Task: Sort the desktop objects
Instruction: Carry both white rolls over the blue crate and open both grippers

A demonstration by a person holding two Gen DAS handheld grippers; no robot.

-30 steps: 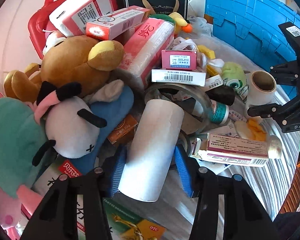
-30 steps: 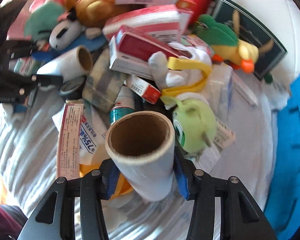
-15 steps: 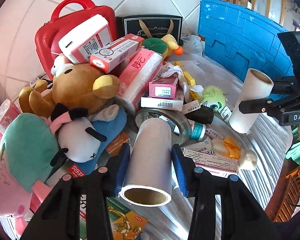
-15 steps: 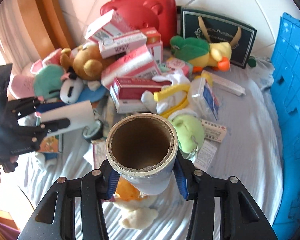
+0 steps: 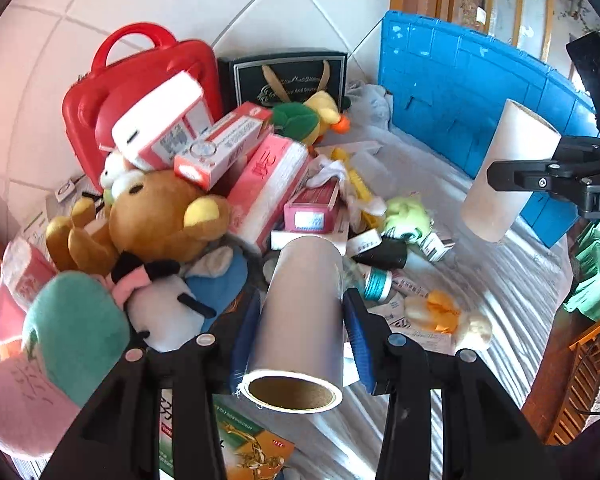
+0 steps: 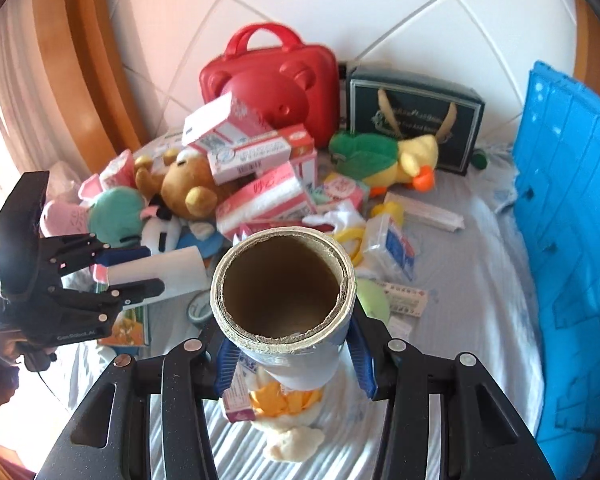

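Note:
My left gripper (image 5: 300, 320) is shut on a white film roll (image 5: 304, 304) with a cardboard core, held above the cluttered table, core end toward the camera. My right gripper (image 6: 294, 356) is shut on a second roll (image 6: 284, 292), nearly upright, with its open cardboard end facing the camera. In the left wrist view that second roll (image 5: 508, 172) hangs at the right in the right gripper (image 5: 540, 178), in front of the blue crate. From the right wrist, the left gripper (image 6: 132, 272) and its roll (image 6: 168, 272) show at the left.
A pile of plush toys, among them a brown bear (image 5: 160, 216) and a green duck (image 6: 384, 160), lies with several medicine boxes (image 5: 220, 148). A red case (image 6: 276, 80) and a dark gift box (image 6: 412, 116) stand at the tiled wall. A blue crate (image 6: 568, 240) stands at the right.
Both grippers have risen above the pile, each carrying its roll. The right roll has tipped up so its open end faces the camera.

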